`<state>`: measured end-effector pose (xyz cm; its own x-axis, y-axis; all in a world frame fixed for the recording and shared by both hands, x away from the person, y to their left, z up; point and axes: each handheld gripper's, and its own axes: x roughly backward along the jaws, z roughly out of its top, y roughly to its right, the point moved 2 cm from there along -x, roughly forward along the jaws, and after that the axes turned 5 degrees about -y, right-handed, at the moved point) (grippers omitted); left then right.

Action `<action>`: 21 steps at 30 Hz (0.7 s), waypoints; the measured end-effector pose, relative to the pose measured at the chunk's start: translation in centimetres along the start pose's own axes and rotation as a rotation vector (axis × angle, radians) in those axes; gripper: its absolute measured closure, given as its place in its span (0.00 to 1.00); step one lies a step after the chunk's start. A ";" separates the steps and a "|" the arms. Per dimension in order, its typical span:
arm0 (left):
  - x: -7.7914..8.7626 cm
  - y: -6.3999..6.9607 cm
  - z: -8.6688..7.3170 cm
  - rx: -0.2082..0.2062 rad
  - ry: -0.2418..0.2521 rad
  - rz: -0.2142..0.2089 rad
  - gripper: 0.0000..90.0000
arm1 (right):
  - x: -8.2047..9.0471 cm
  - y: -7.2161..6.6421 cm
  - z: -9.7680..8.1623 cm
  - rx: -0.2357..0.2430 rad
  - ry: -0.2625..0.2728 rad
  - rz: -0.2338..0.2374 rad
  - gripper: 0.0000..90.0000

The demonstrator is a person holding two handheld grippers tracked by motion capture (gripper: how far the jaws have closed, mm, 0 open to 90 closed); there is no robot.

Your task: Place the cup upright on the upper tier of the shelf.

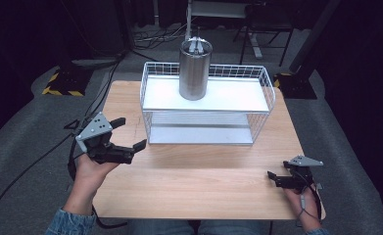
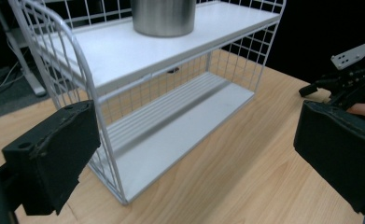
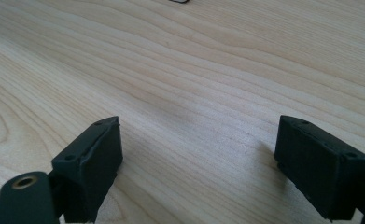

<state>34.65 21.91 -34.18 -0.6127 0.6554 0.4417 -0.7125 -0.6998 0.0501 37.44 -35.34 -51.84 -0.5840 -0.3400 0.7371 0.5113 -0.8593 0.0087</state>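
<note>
Our left gripper [image 1: 130,133] gapes empty by the wire rack's [image 1: 206,105] left end; our right gripper [image 3: 196,154], parted, empty, rests at the table's [image 1: 199,186] right edge. We risk nudging the rack and toppling the steel canister [image 1: 195,68].

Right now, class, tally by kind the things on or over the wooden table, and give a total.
White wire rack: 1
Steel canister: 1
Handheld grippers: 2, the left gripper and the right gripper
Total: 4
</note>
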 end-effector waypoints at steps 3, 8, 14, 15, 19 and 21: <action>-0.3 0.1 -1.2 -0.002 -0.027 0.008 0.03 | 0.0 0.0 0.0 0.000 0.000 0.000 0.17; -0.6 0.1 -3.1 -0.008 -0.084 0.019 0.04 | 0.0 0.0 0.0 0.001 0.000 0.001 0.17; -0.9 0.4 -5.5 -0.001 -0.109 0.018 0.04 | 0.0 0.0 0.0 0.001 0.000 0.000 0.17; -1.1 0.4 -6.4 0.008 -0.119 0.026 0.04 | 0.0 0.0 0.0 0.001 0.000 0.000 0.17; -1.5 0.3 -8.2 -0.005 -0.173 0.057 0.04 | 0.0 0.0 0.0 0.001 0.000 0.001 0.17; -2.0 0.3 -9.0 0.000 -0.203 0.057 0.04 | 0.0 0.0 0.0 0.001 0.000 0.000 0.17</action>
<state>32.58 22.97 -43.07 -0.5706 0.5436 0.6155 -0.6786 -0.7342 0.0193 37.43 -35.33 -51.84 -0.5840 -0.3402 0.7370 0.5119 -0.8590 0.0092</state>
